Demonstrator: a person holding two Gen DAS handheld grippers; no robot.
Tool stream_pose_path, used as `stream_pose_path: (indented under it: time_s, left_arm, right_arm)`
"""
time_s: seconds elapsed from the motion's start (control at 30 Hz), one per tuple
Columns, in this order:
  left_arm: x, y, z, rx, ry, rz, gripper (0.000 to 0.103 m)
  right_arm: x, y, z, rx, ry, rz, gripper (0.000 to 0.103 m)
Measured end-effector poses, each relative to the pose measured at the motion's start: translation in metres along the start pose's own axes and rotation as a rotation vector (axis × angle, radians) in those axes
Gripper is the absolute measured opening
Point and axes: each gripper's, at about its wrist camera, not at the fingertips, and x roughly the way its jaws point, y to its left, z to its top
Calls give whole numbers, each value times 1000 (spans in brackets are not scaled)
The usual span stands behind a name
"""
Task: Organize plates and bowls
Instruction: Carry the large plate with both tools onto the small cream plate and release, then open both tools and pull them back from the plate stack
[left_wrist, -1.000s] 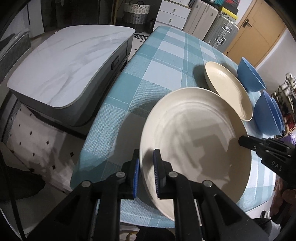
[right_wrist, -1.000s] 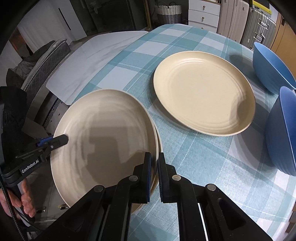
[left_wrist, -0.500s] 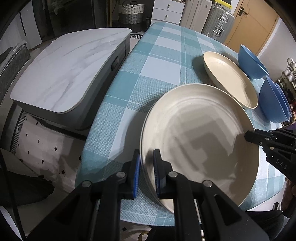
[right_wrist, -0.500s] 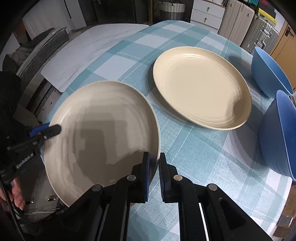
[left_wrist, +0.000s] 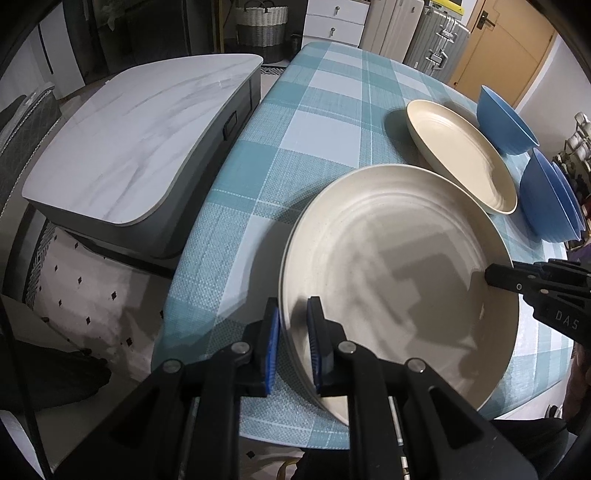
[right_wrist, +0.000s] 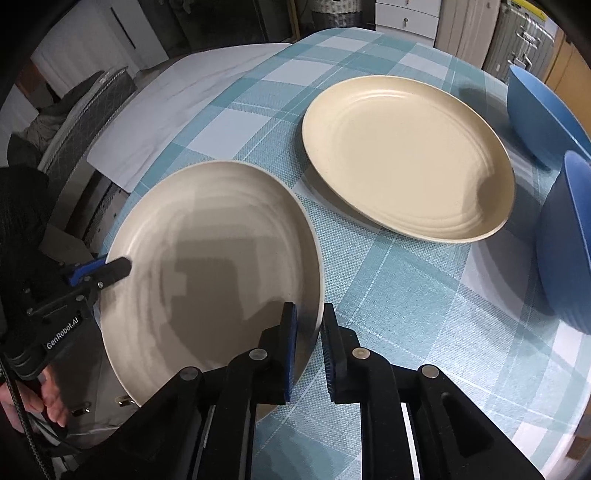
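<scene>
Left tool (left_wrist: 293, 349) straddles the rim of the round beige ribbed plate (left_wrist: 399, 284), jaws nearly closed on it; right tool (right_wrist: 308, 350) straddles the opposite rim, its jaws having just been opening, outer pad clear of the rim; plate lies at the near edge of the teal checked tabletop (left_wrist: 310, 122); second cream plate (right_wrist: 406, 155) and blue bowls (right_wrist: 565, 236) sit nearer the far right edge.

Three plates are sitting on one checked-cloth table (left_wrist: 317, 122): two beige plates (left_wrist: 399, 266) are lying stacked at the near edge, and one cream plate (left_wrist: 461, 155) is lying alone behind them. Blue bowls are standing in two spots: one single bowl (left_wrist: 506, 122) at the far side, and what is looking like two nested bowls (left_wrist: 550, 199) nearer. One marble-topped low table (left_wrist: 129, 136), one woven basket (left_wrist: 261, 22) and one white drawer unit (left_wrist: 336, 22) are standing beyond.
</scene>
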Motion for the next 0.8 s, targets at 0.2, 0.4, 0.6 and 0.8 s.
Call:
stream_pose_path:
  time_s: [0.2, 0.4, 0.6, 0.8]
  left_arm:
    - [-15, 8, 3, -42, -51, 30, 19]
    - [-46, 14, 5, -98, -152, 8, 34]
    - [-88, -15, 7, -44, -279, -9, 46]
    - [-122, -56, -1, -7, -395, -19, 48]
  right_arm:
    - [-1, -5, -3, 6, 4, 19, 17]
    - [-20, -12, -6, 25, -87, 10, 19]
    - [-61, -31, -20, 80, -242, 21, 25]
    - [-103, -45, -48, 81, -387, -13, 58]
